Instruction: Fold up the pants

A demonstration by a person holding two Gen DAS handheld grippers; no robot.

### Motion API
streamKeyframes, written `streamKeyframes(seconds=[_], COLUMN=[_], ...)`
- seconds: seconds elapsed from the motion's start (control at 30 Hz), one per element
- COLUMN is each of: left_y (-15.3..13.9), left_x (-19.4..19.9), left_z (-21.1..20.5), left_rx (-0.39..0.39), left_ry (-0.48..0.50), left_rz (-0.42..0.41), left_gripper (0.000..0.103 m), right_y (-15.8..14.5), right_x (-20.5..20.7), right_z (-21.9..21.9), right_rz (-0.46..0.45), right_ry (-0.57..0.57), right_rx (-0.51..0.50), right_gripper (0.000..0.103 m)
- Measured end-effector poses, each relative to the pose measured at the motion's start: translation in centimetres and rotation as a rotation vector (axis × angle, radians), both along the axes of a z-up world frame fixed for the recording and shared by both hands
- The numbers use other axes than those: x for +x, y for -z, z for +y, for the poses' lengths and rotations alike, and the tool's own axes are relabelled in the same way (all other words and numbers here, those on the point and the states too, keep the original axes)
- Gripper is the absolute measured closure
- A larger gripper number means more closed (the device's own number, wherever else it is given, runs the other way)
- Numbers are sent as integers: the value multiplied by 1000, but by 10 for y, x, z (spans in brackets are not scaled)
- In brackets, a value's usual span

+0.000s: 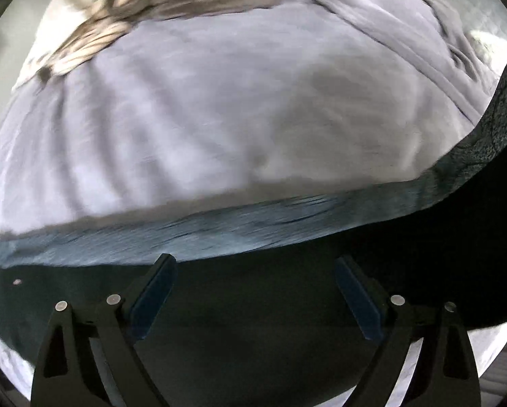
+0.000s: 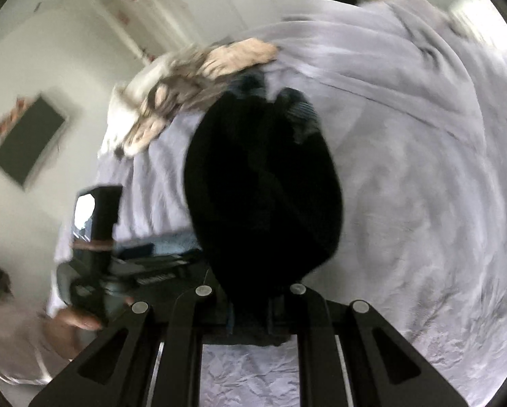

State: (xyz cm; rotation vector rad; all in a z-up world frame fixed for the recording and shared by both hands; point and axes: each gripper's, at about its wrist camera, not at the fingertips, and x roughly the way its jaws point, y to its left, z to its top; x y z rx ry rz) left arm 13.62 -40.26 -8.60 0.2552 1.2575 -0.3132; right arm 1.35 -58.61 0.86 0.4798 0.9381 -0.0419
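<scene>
bed sheet (image 2: 423, 203) lavender | wall (image 2: 33, 68) white | door (image 2: 151, 10) white

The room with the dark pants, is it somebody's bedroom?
Most likely a bedroom. The dark pants lie on a bed covered by a rumpled lavender sheet, a heap of patterned clothes sits at its far edge, and a white door stands in the wall behind.

Both fisheye views are daylit, soft and diffuse, with dark vignetted corners and strong curvature at the rim. Motion blur smears the lavender bedsheet (image 1: 185, 118) across the left wrist view's centre. The black pants (image 2: 263, 186) read as featureless shadow; upper-left walls are slightly overexposed.
</scene>
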Motion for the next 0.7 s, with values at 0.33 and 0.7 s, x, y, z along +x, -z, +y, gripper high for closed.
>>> streamKeyframes(seconds=[0.33,0.7], left_y=[3,-1], left_x=[9,-4], left_z=[135,123], left_rx=[37,-209], left_ry=[-221,-55], left_rz=[62,213], left_gripper=[8,8], right_y=[96,65], right_x=[59,-5], right_z=[180,134], right_rz=[296,267], right_ry=[-263,-32], right_rx=[-335,147], right_gripper=[73,43])
